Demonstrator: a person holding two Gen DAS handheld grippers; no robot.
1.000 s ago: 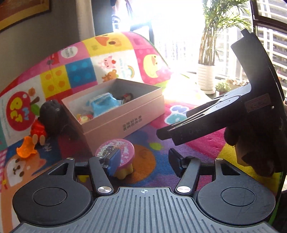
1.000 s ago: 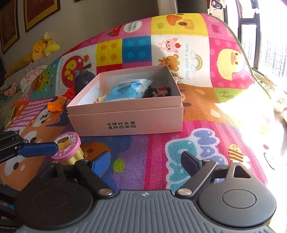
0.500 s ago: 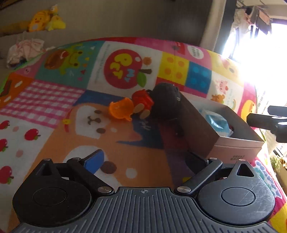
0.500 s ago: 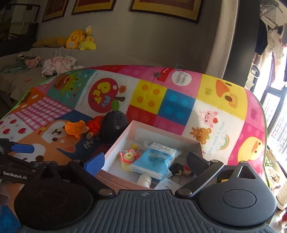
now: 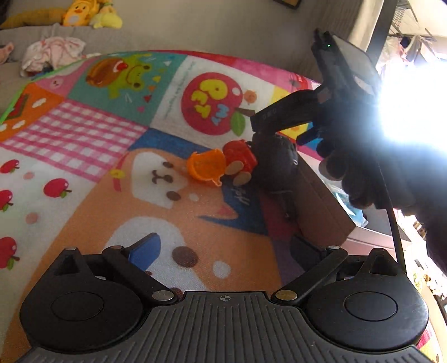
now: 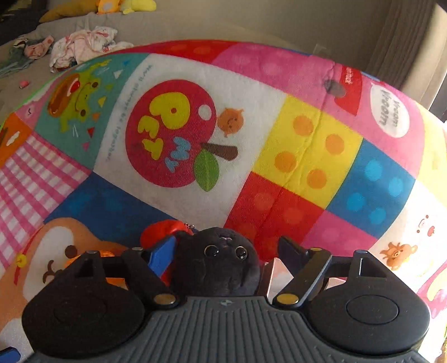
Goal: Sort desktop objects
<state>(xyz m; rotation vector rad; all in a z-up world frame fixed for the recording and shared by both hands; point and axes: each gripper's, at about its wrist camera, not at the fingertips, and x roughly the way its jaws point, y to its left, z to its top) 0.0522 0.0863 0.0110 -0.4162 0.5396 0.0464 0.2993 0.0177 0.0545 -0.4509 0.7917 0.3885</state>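
A black plush toy [image 6: 218,265] with shiny eyes sits between the fingers of my right gripper [image 6: 227,251]. Its jaws are closing. The blue left pad [image 6: 162,254] touches the plush's side, while the right finger [image 6: 293,251] still stands apart from it. In the left wrist view that gripper [image 5: 275,118] hangs over the plush [image 5: 276,164], which leans on the pink box [image 5: 321,206]. A red toy [image 5: 240,159] and an orange toy [image 5: 206,167] lie just left of the plush. My left gripper [image 5: 223,248] is open over the mat with nothing in it.
A colourful play mat [image 5: 83,156] covers the surface. Behind it is a grey sofa [image 6: 195,25] with crumpled clothes [image 6: 83,47] and yellow plush toys [image 5: 83,14]. A gloved hand [image 5: 363,167] holds the right gripper. Window glare [image 5: 413,106] washes out the right side.
The left gripper let go of the pink-topped toy, opened wide and swung left towards the orange and red toys. The right gripper moved from over the box to the black plush and began closing.
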